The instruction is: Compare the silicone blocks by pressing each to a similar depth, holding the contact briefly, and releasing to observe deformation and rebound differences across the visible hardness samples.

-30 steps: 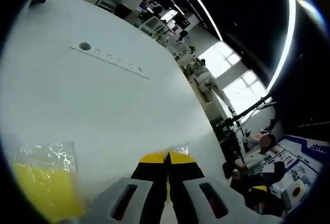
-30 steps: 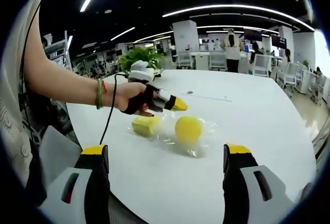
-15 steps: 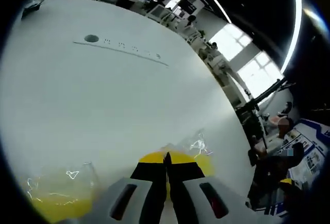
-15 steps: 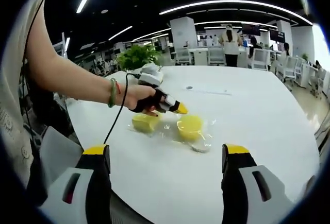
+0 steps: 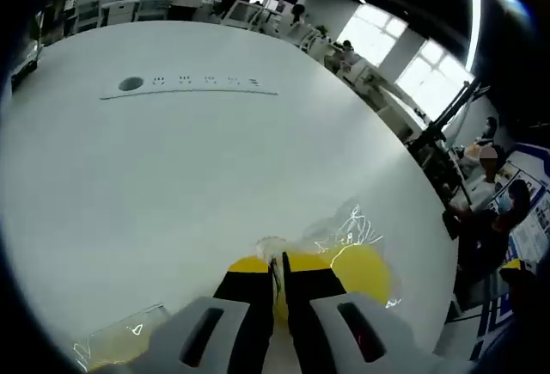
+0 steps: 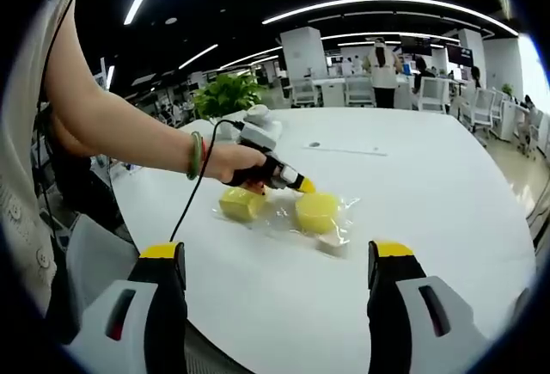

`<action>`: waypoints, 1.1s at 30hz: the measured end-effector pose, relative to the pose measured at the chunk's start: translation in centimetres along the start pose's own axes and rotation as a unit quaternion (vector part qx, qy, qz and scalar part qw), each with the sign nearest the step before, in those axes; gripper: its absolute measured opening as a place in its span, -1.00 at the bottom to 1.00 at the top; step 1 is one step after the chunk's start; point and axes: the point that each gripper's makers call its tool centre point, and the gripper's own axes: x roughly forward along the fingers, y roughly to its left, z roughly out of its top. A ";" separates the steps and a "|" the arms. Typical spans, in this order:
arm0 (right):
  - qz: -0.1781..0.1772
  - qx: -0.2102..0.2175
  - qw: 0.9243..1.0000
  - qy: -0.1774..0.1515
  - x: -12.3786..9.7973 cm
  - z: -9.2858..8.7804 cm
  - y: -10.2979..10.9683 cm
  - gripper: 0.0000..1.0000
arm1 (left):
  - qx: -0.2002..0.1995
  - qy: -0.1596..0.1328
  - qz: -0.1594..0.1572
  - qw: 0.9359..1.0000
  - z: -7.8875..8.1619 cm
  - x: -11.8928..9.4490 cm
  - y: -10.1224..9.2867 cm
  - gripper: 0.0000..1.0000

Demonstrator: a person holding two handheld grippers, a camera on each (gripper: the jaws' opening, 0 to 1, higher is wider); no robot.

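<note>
Yellow silicone blocks lie bagged in clear plastic on the white table (image 6: 447, 219): a round block (image 6: 317, 211) and, just beside it, a squarer block (image 6: 241, 205). A small pale block (image 6: 331, 244) sits near the round one at the edge of the plastic.

The left claw (image 6: 305, 187), jaws closed together with nothing between them, has come down over the last second. Earlier it hovered above and behind the blocks; its yellow tips now touch the top rear edge of the round block, seen in the left gripper view (image 5: 361, 269) directly beyond the closed tips (image 5: 278, 264). The block's outline looks lower and flatter than before, which suggests that pressing has begun.

The right claw (image 6: 273, 258) stays wide open, holds nothing and hangs well apart from the blocks.

Judgement: the first sample is at the press-and-hold stage; release and the remaining blocks follow.
</note>
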 end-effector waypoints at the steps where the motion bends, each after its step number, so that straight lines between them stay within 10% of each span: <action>1: 0.001 0.000 1.000 0.000 0.0 0.0 0.0 0.63 | 0.002 -0.001 0.000 1.000 0.0 0.0 0.0 -0.92; 14: 0.013 -0.001 1.000 -0.001 0.4 0.0 0.7 0.62 | 0.091 0.012 0.029 0.995 0.3 -1.2 1.0 -0.52; 33: 0.042 -0.019 0.999 -0.001 1.4 0.8 2.8 0.61 | 0.257 0.009 0.068 0.964 1.1 -6.1 1.4 -0.20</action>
